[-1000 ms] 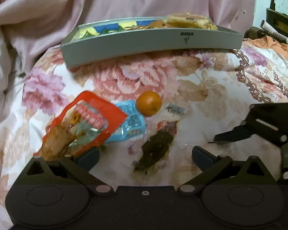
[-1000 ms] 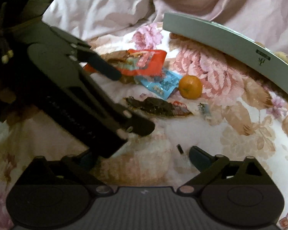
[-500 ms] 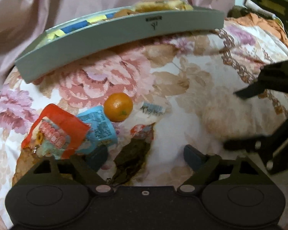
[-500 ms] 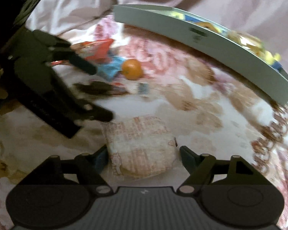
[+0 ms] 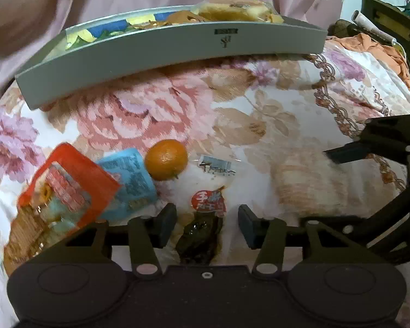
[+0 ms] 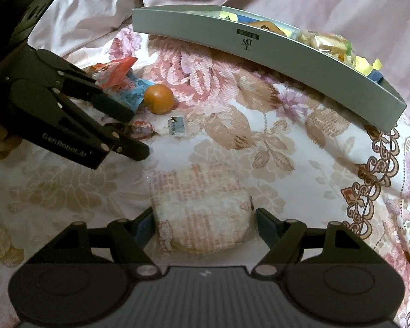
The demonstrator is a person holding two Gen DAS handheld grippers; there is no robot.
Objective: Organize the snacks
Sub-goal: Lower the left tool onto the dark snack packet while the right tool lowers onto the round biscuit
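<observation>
Snacks lie on a floral bedspread. My left gripper is low over a dark snack packet with a red label. The packet sits between the closing jaws, and a gap shows on each side of it. My right gripper straddles a white packet with a pink print. Its jaws are closing and the pads sit just beside the packet's edges. Beyond lie a tangerine, a blue packet, a red packet and a small clear labelled packet.
A long grey tray holding several wrapped snacks stands at the far side, against pink bedding. My left gripper reaches in from the left of the right wrist view, near the tangerine. Orange cloth and dark furniture are far right.
My left gripper moved forward over the dark packet and its jaws narrowed around it. My right gripper swung right to the white packet, which now lies between its fingers.
</observation>
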